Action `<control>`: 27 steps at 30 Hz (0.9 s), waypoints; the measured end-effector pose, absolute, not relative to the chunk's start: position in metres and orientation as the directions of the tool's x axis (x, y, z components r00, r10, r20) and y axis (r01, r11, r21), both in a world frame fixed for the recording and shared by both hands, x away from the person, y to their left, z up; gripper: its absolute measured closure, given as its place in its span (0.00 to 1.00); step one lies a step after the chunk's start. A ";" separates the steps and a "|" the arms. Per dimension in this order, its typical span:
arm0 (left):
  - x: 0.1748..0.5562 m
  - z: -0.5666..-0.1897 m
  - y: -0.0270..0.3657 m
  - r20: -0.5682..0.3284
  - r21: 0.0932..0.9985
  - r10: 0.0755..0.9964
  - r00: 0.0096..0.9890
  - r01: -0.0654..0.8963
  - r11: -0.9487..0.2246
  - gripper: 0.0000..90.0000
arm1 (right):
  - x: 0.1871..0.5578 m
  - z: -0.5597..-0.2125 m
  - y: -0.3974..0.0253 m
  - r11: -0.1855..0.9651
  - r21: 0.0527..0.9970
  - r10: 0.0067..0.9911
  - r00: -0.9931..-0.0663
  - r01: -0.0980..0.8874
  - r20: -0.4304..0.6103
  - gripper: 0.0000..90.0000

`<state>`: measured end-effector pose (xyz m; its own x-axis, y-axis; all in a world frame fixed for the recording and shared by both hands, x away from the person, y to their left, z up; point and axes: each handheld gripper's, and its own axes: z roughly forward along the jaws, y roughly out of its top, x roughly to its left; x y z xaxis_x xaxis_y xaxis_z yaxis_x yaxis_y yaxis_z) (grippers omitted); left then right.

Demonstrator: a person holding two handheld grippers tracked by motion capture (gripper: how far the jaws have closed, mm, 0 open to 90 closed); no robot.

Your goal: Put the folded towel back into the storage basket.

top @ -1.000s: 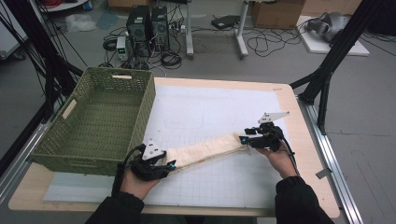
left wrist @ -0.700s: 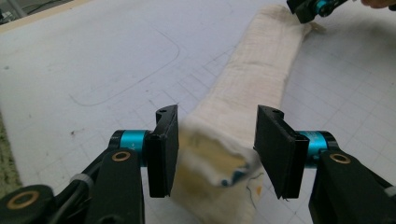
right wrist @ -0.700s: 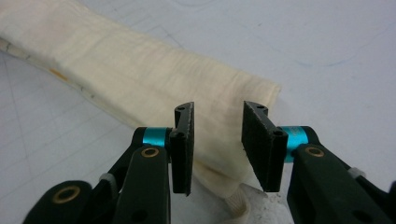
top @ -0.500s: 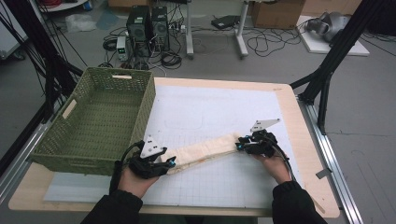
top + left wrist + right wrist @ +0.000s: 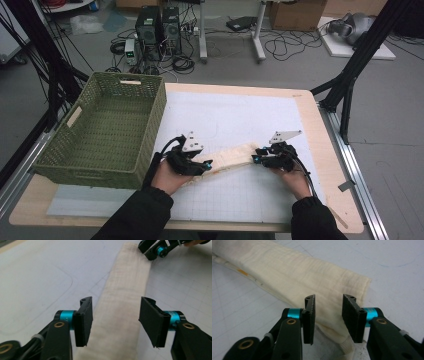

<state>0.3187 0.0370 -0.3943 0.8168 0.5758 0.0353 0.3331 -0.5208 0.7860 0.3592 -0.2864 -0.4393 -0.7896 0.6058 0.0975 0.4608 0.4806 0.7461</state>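
Note:
A cream cloth, folded into a long strip, lies on the white grid mat between my two grippers. My left gripper is at the strip's left end. In the left gripper view its jaws stand wide open on either side of the cloth, not pinching it. My right gripper is at the strip's right end. In the right gripper view it is open, with a narrower gap, just above the folded corner of the cloth. The right gripper also appears far off in the left gripper view.
A green woven basket stands on the table's left side, close to my left hand. The mat covers most of the wooden table. Beyond the table are computer cases and cables on the floor.
Both grippers have come closer together: the right one moved left and slightly toward me, the left one moved right and forward along the cloth. The strip between them looks shorter.

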 end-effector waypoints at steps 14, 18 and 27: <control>0.362 -0.410 -0.017 -0.038 0.647 0.494 0.868 0.398 -0.650 0.42 | 0.358 -0.442 -0.286 0.469 0.756 0.614 -0.784 0.456 0.091 0.64; 0.370 -0.422 -0.024 -0.068 0.567 0.481 0.874 0.431 -0.702 0.41 | 0.356 -0.442 -0.286 0.471 0.757 0.613 -0.785 0.453 0.088 0.62; 0.372 -0.419 -0.015 -0.068 0.557 0.478 0.876 0.431 -0.710 0.36 | 0.354 -0.443 -0.286 0.475 0.755 0.614 -0.785 0.452 0.083 0.61</control>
<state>0.3716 -0.0148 -0.4191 0.8758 0.4779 -0.0684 0.4308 -0.7098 0.5572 0.3542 -0.2859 -0.4429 -0.7848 0.6141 0.0829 0.4516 0.4752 0.7551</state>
